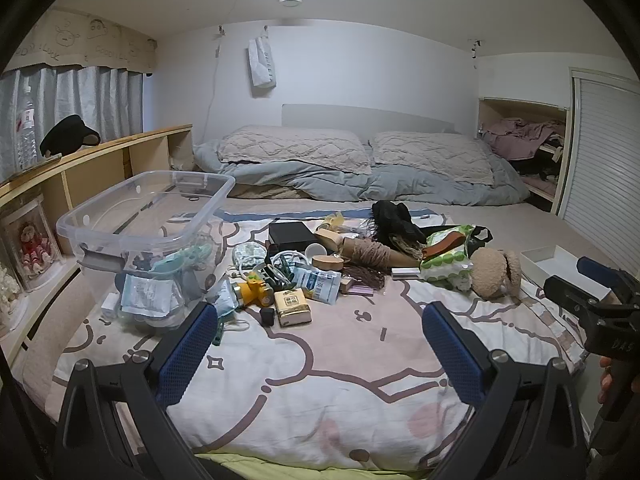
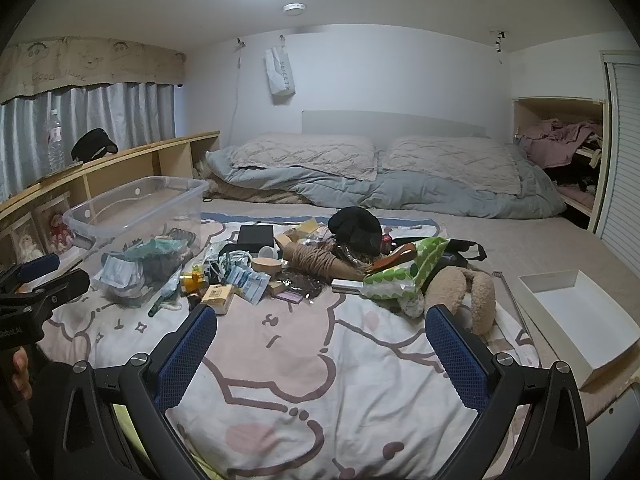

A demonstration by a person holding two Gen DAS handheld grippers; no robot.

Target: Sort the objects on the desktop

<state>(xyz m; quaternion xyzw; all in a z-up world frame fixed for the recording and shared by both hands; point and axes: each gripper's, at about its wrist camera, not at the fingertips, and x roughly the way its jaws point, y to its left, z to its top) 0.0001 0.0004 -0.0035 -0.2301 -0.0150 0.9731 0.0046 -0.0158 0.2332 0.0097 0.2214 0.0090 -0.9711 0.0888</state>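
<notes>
A pile of small objects lies on a patterned sheet [image 1: 320,380] on the bed: a yellow box [image 1: 294,309], a black box [image 1: 291,235], a twine cone [image 1: 374,255], a green dotted pack [image 1: 446,258] and fluffy beige earmuffs [image 1: 496,272]. A clear plastic bin [image 1: 148,216] with several items inside stands at the left. My left gripper [image 1: 320,320] hovers open over bare sheet, short of the pile. My right gripper [image 2: 322,322] is open too, nothing between its fingers, with the earmuffs [image 2: 460,292] just beyond its right finger. The bin [image 2: 136,216] shows left in the right wrist view.
A white open tray [image 2: 576,312] sits at the bed's right edge. Pillows [image 1: 296,148] and a blue-grey duvet [image 1: 380,184] fill the bed's far end. A wooden shelf [image 1: 100,160] runs along the left with a bottle and a black cap. A person's hand [image 2: 20,372] holds the other gripper's handle.
</notes>
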